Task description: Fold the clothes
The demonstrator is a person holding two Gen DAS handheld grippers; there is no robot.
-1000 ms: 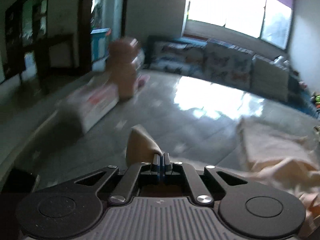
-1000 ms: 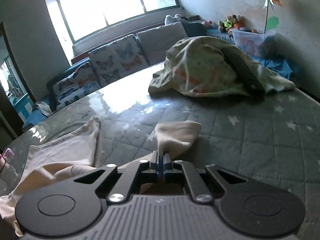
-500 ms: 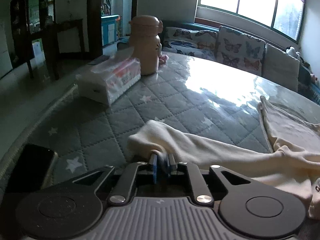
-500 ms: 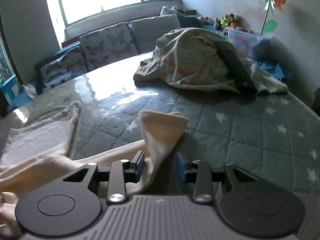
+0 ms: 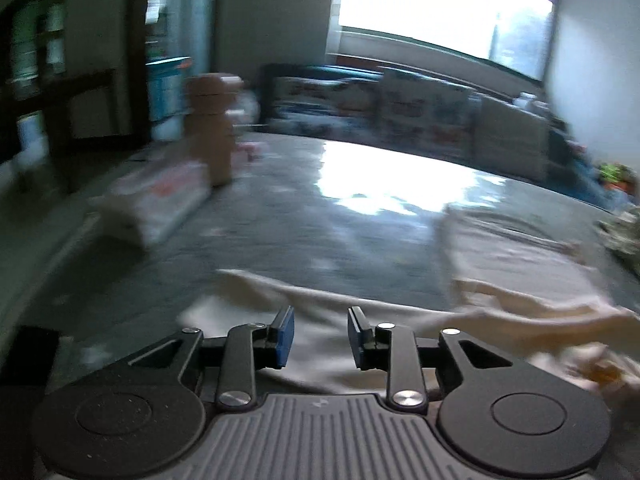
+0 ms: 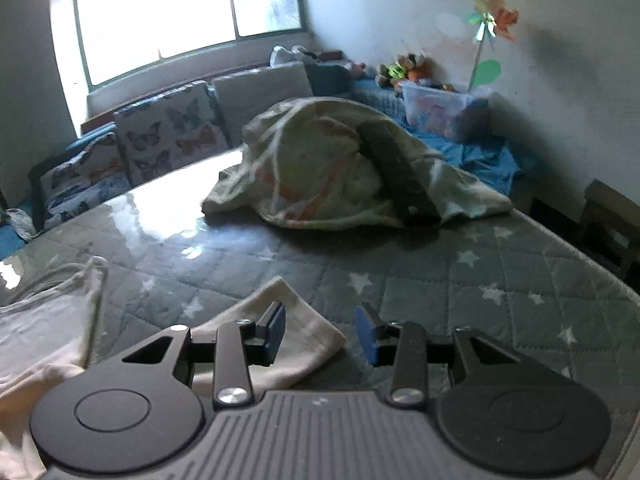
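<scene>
Both grippers let go, and that is the change here: a second ago each one had its fingers pinched tight on an end of the cream garment (image 5: 320,312), and half a second ago the right had parted while the left was only just loosening. Now the quilted star-print mattress (image 6: 460,280) carries the whole garment, spread low across its near edge with one long strip running out to either side and a broader panel lying further back toward the window.

The left gripper (image 5: 320,336) hangs over its end of the cloth with jaws wide apart, fabric showing between them but nothing clamped; that view is smeared with motion, so the person's hand seems to be swinging. The right gripper (image 6: 320,332) is likewise spread and holds nothing, its left finger over the squared cuff end (image 6: 308,332), which lies flat and pointing out across the quilt.

The reading: the two ends have been laid out and dropped, so a spread or a fold step looks finished, and fresh grips on new points would likely come next. The patterned blanket heap (image 6: 320,168) sits well apart, further back on the bed.
</scene>
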